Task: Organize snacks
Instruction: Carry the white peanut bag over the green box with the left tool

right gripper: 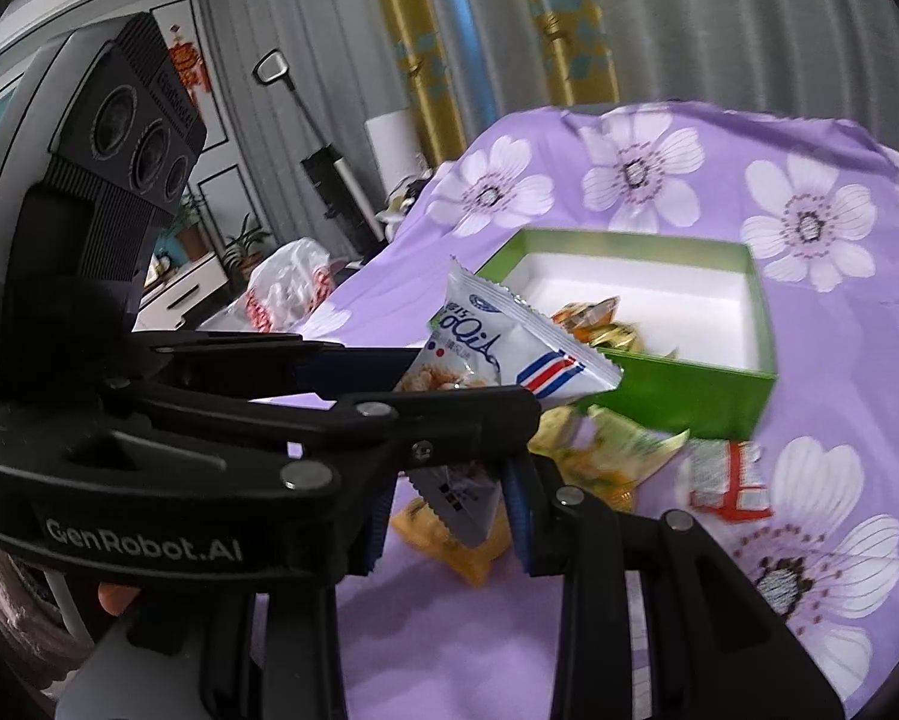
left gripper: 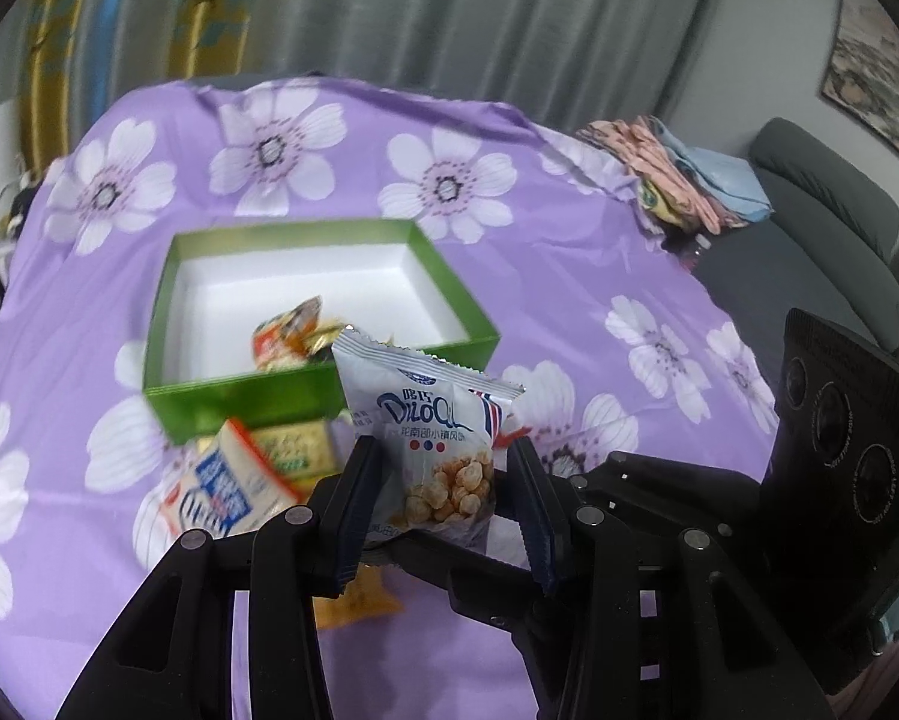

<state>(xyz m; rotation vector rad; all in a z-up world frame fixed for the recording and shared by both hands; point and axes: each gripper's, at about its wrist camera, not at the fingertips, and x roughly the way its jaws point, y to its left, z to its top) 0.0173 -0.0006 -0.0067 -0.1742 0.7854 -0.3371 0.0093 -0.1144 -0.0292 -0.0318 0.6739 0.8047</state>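
Observation:
My left gripper is shut on a white and blue snack packet with puffed balls printed on it, held upright above the cloth, just in front of the green box. The box has a white inside and holds a few orange and gold snacks. In the right wrist view the left gripper crosses from the left with the packet. My right gripper is open and empty, below the left one. Loose snacks lie before the box: a white and blue packet, a green-gold one, a yellow one.
The table wears a purple cloth with white flowers. A pile of folded cloths sits at its far right edge, with a grey sofa beyond. A red and white packet lies right of the box front. Curtains hang behind.

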